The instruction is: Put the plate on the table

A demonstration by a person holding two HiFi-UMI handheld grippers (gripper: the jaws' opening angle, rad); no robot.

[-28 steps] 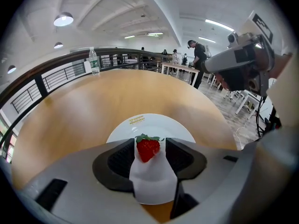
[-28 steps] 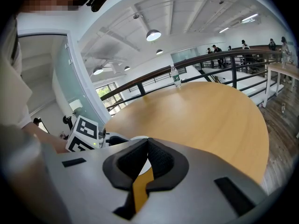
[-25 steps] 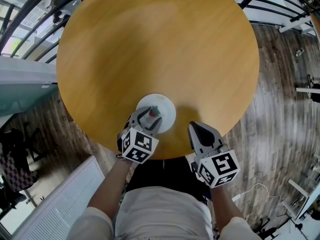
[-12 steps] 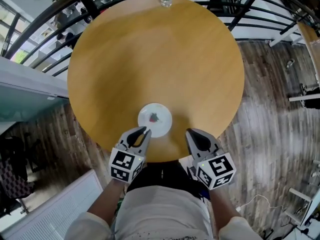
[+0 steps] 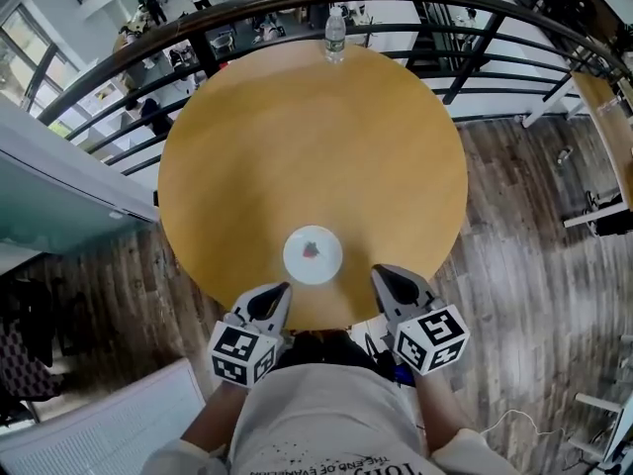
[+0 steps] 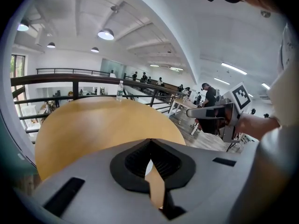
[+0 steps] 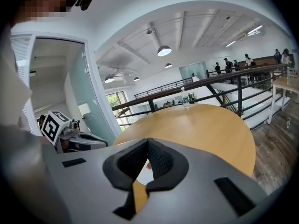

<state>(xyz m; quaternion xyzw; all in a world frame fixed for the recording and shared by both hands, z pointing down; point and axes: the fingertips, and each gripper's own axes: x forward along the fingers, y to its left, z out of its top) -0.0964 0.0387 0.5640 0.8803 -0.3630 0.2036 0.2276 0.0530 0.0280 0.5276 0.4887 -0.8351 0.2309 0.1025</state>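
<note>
A small white plate (image 5: pixel 313 254) with a red motif lies flat on the round wooden table (image 5: pixel 297 146), close to its near edge. My left gripper (image 5: pixel 280 291) hangs just off that edge, short of the plate, jaws shut with nothing between them. My right gripper (image 5: pixel 382 274) is level with it on the right, also shut and empty. In the left gripper view the closed pads (image 6: pixel 140 160) meet at the tip, and the right gripper (image 6: pixel 219 115) shows to the side. In the right gripper view a sliver of the plate (image 7: pixel 143 171) shows under the closed jaws.
A water bottle (image 5: pixel 335 36) stands at the table's far edge, also in view as the bottle (image 6: pixel 120 90) and the bottle (image 7: pixel 185 97). A black railing (image 5: pixel 119 77) curves behind the table. A white radiator (image 5: pixel 109 414) sits low left on the wood floor.
The left gripper let go of the plate, drew back off the table edge and shut. The plate now lies alone on the table. The head view has pulled back.
</note>
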